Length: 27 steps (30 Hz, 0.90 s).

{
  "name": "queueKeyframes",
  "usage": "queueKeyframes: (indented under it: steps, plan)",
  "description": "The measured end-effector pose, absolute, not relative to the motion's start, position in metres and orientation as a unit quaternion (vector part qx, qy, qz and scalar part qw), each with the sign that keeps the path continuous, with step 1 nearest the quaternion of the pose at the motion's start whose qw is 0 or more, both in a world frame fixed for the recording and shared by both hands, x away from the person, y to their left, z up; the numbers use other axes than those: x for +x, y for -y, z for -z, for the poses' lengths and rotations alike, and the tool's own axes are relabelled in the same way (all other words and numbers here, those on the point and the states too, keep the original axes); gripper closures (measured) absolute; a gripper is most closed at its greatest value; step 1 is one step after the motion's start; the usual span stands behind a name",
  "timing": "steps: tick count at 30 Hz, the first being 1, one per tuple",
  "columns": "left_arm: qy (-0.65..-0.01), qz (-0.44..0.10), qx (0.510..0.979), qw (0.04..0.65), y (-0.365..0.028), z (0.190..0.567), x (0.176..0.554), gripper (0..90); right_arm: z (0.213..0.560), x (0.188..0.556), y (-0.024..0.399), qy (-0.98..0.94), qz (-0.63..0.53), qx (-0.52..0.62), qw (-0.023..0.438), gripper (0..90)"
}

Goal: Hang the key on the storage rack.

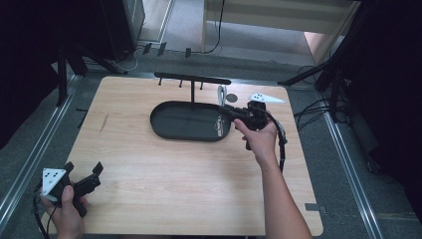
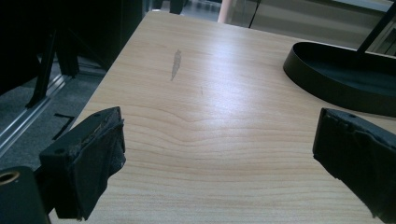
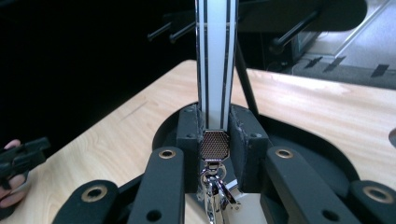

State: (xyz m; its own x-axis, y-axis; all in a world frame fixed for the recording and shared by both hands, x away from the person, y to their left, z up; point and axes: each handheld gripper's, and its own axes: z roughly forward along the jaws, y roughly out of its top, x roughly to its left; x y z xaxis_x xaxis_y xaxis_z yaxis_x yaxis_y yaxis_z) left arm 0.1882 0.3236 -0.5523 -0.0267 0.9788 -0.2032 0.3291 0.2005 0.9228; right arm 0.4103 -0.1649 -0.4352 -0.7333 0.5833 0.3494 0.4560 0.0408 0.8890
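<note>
Lanyard [image 1: 221, 94], white with dark edge stripes, hangs from a black peg stand [image 1: 192, 79] over the right end of an oval black tray [image 1: 164, 127] on the wooden table [image 1: 164, 189] in the high view; the right gripper [image 1: 234, 113] meets it there, while the left gripper [image 1: 83, 169] rests at the near left corner. Left gripper view: jaws wide apart over bare wood (tray rim [image 2: 327, 91] beyond). Right gripper view: jaws clamped on the strap [image 3: 215, 65] just above its mesh-textured metal end [image 3: 215, 145]; a silver clasp [image 3: 215, 189] dangles below.
</note>
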Motion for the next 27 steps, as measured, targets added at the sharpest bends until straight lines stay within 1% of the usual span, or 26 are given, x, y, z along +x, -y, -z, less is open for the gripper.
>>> queueKeyframes:
  steps: [10,21,27]
  plan:
    - [-0.624,-0.352,0.524,0.461,-0.324,0.552,0.188,2.3,0.451,0.429,0.16,-0.713,-0.6,0.36,0.049,76.0]
    - [-0.624,-0.352,0.523,0.462,-0.324,0.552,0.188,2.3,0.465,0.444,0.17,-0.689,-0.61,0.39,0.033,75.9]
    - [-0.625,-0.352,0.522,0.462,-0.324,0.552,0.189,2.3,0.473,0.448,0.17,-0.689,-0.602,0.401,0.038,74.5]
